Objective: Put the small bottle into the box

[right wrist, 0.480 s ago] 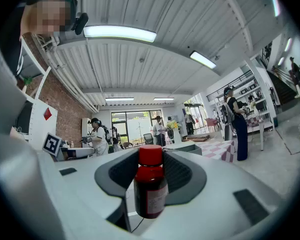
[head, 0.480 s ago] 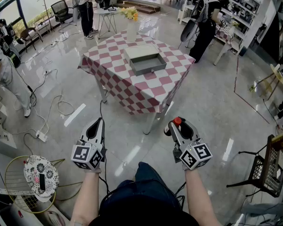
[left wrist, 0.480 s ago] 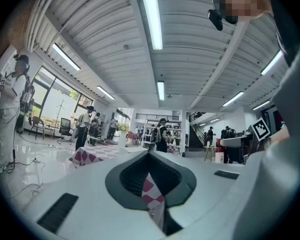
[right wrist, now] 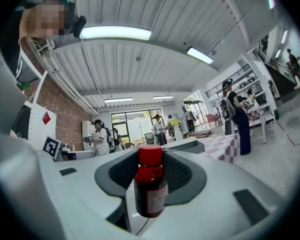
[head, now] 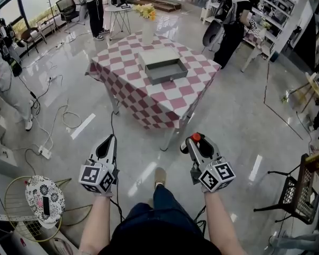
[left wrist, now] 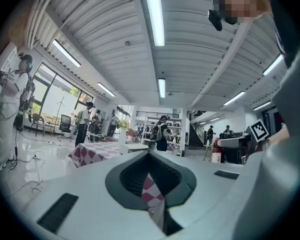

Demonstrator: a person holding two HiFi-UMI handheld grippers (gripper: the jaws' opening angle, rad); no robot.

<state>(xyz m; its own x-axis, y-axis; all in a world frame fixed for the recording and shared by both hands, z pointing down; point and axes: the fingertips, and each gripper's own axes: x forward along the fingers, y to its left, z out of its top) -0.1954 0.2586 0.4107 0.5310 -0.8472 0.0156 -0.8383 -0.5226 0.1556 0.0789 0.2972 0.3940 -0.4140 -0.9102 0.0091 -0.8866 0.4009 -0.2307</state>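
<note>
Head view first: right claw (head: 194,138) clamped on the small bottle (head: 196,137), red cap up, box (head: 166,69) well ahead of it on the tabletop (head: 149,101). Left gripper view: left claw (left wrist: 150,154) closed, empty. Right gripper view: bottle sits upright between the jaws, and a jolt while walking could twist it loose.

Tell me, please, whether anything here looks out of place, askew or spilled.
Nothing is spilled or damaged. The box sits askew to the table edges, and loose cables sprawl over the floor left of the table, a possible trip hazard.
</note>
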